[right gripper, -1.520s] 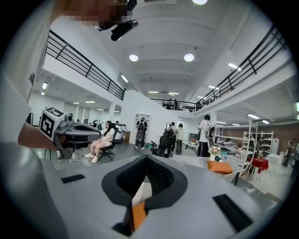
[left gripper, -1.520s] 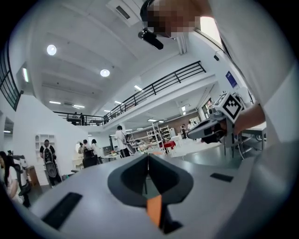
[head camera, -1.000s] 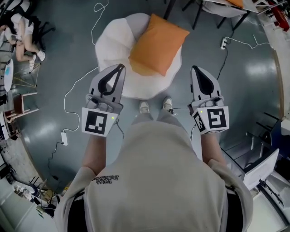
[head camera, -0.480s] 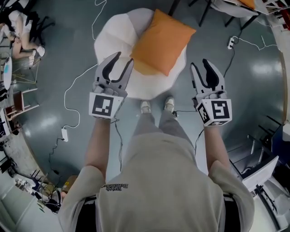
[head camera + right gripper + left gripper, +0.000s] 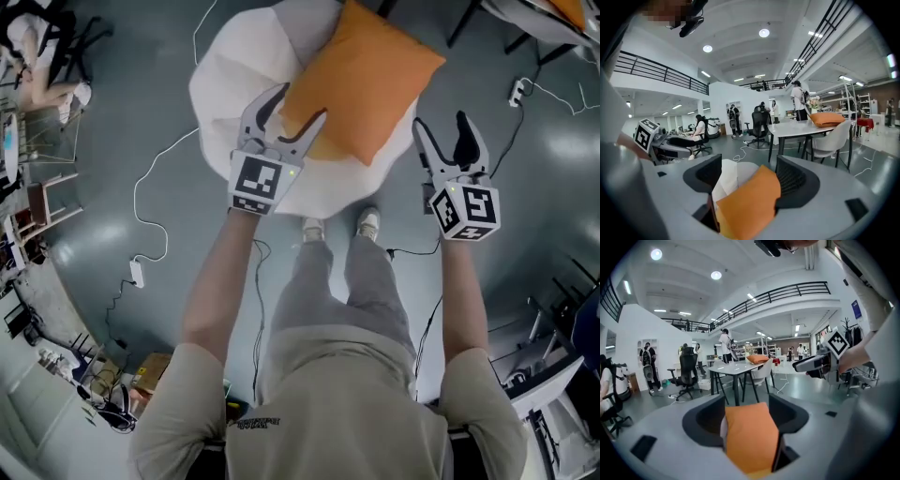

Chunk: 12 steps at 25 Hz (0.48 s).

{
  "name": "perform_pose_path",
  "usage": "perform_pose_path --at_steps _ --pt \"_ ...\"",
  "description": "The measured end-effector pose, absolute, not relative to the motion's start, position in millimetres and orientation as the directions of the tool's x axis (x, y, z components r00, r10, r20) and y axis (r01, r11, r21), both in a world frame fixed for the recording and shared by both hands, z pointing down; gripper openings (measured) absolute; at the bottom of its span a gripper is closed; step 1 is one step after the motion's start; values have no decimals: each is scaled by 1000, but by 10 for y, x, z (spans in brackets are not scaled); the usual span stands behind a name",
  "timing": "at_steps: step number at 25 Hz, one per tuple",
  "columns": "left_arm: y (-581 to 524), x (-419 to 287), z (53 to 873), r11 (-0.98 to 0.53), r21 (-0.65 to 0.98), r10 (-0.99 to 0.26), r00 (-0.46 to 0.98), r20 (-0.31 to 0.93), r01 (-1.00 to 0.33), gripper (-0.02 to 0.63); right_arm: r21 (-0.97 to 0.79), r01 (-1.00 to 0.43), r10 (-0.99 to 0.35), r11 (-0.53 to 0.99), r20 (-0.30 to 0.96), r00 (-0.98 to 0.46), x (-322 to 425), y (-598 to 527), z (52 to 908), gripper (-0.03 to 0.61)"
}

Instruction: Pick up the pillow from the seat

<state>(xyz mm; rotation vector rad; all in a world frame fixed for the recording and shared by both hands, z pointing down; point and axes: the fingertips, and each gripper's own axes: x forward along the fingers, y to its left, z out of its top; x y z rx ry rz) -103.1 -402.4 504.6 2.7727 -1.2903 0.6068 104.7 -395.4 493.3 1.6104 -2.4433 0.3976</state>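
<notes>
Grey floor carries a white beanbag seat; the orange pillow lies diagonally on it. The left gripper is nearer, at the pillow's near-left edge, and the right gripper is just beside its right corner. Both jaws have just been opening, with the pillow ahead between them, unpinched.

The head camera is looking steeply down from above the person's shoulders, taking in the left gripper, the right gripper and the orange pillow on the white seat below. Each gripper camera is riding close behind its own fingers, facing nearly level across the pillow, and both are sharing the grey table beyond
</notes>
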Motion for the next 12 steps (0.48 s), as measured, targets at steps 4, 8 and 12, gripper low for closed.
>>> perform_pose_path --at_steps 4,8,12 --pt "-4281 -1019 5973 -680 -123 -698 588 408 -723 308 -132 -922 -855 363 346 -386 1130 -4217 5758 367" --pt "-4497 -1113 6788 -686 -105 -682 585 439 -720 314 -219 -915 -855 340 334 -397 1106 -4368 6351 367" --pt "-4672 -1128 7526 -678 -81 -683 584 439 -731 347 -183 -919 -844 348 365 -393 1179 -4442 7063 370"
